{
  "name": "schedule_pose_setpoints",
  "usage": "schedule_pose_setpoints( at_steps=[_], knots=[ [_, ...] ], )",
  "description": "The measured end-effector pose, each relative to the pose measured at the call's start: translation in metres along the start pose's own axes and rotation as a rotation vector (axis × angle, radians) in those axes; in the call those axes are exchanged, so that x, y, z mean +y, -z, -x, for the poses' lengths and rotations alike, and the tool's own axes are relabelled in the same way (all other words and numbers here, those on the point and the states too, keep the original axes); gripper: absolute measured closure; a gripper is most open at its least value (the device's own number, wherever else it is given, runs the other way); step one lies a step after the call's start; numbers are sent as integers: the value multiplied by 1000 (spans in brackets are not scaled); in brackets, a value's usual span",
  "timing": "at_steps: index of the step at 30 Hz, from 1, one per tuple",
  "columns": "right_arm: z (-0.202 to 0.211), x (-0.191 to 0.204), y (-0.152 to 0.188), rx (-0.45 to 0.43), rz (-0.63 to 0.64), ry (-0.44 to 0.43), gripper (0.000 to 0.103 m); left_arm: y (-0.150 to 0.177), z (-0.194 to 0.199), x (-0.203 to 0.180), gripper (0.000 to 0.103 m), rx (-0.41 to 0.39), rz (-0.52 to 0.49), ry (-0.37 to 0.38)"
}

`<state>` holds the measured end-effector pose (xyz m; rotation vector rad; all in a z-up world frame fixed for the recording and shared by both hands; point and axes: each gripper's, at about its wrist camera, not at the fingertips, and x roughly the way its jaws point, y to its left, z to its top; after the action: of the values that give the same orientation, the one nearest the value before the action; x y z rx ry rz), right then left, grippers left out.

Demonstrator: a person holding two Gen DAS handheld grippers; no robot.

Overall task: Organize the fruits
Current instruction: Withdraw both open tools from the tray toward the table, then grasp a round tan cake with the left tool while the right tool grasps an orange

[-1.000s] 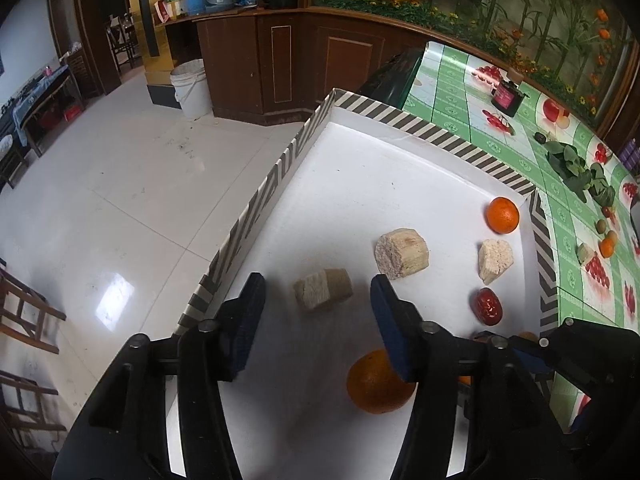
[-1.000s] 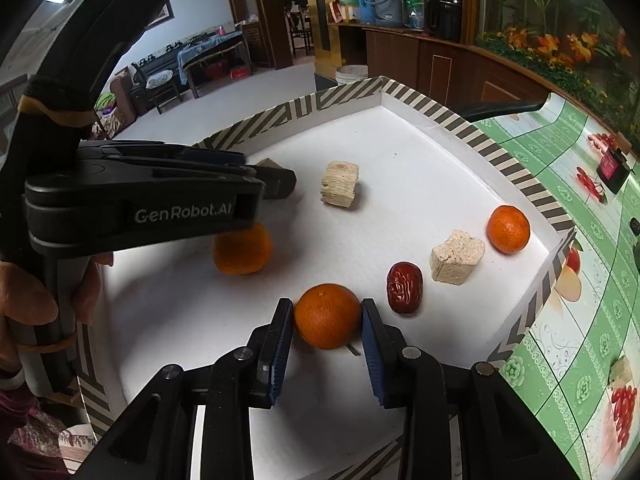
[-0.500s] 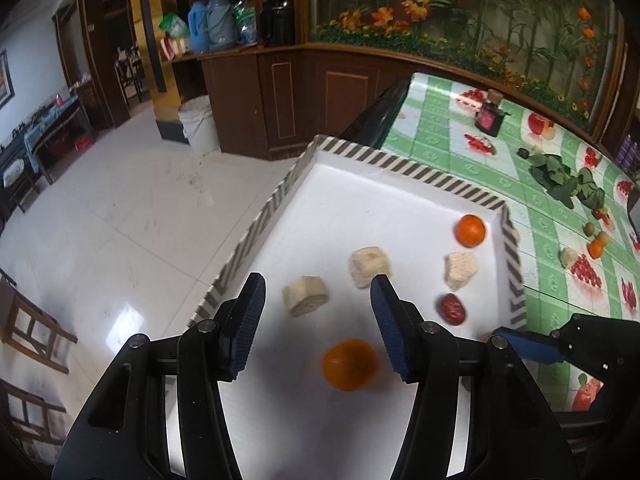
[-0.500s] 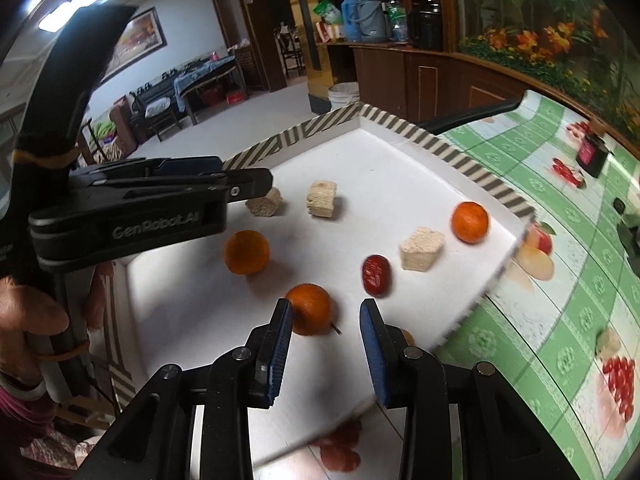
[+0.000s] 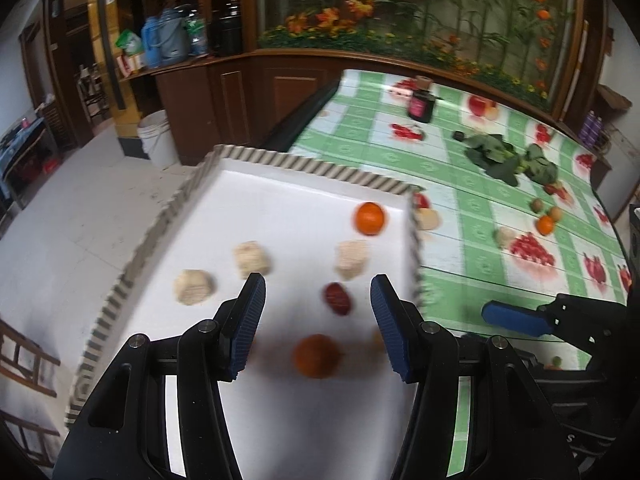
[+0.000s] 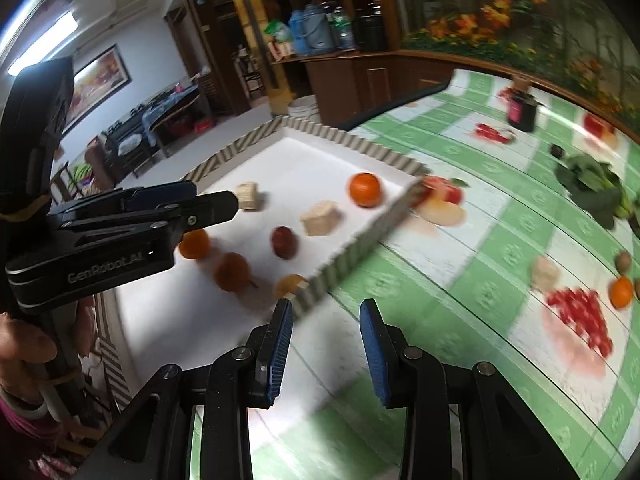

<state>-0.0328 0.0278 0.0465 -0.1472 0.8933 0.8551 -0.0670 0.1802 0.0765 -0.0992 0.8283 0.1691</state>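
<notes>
The white tray [image 5: 320, 166] with a striped rim holds several oranges, among them one at the far corner [image 5: 370, 218] and a blurred one [image 5: 316, 356] near me. It also holds a red date [image 5: 338, 299] and beige blocks [image 5: 252, 258]. My left gripper [image 5: 318, 308] hovers open above the date and near orange, gripping nothing. In the right wrist view my right gripper [image 6: 326, 344] stands open and empty over the green tablecloth [image 6: 460, 280], just outside the tray's rim [image 6: 356, 248]. The left gripper [image 6: 140, 220] shows at the left there, over the tray.
On the tablecloth lie a small orange [image 6: 621, 292], a beige block [image 6: 544, 272], a brown fruit [image 6: 623, 261], leafy greens [image 6: 592, 184] and a dark jar [image 6: 520, 110]. The tray overhangs the table's left edge above a white floor. A hand [image 6: 20, 356] holds the left gripper.
Both grippers drew back, rose and swung right. The orange that sat between the right fingers stays in the tray; the right gripper is now over the tablecloth.
</notes>
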Motion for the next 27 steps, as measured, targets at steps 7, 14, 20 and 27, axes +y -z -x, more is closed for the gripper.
schedule_pose_setpoints(
  at_steps=[7,14,20,27],
  knots=[
    [22,-49,23,-3,-75,97,69,0,-11,-52,48,33,-67,87],
    [45,-122,37,-13,-185,219,69,-5,-26,-99,48,69,-136,153],
    [53,-177,33,-20,-253,306,69,-18,-47,-131,48,107,-164,186],
    [47,-213,17,-36,-261,335,69,-28,-73,-164,48,144,-197,202]
  ],
)
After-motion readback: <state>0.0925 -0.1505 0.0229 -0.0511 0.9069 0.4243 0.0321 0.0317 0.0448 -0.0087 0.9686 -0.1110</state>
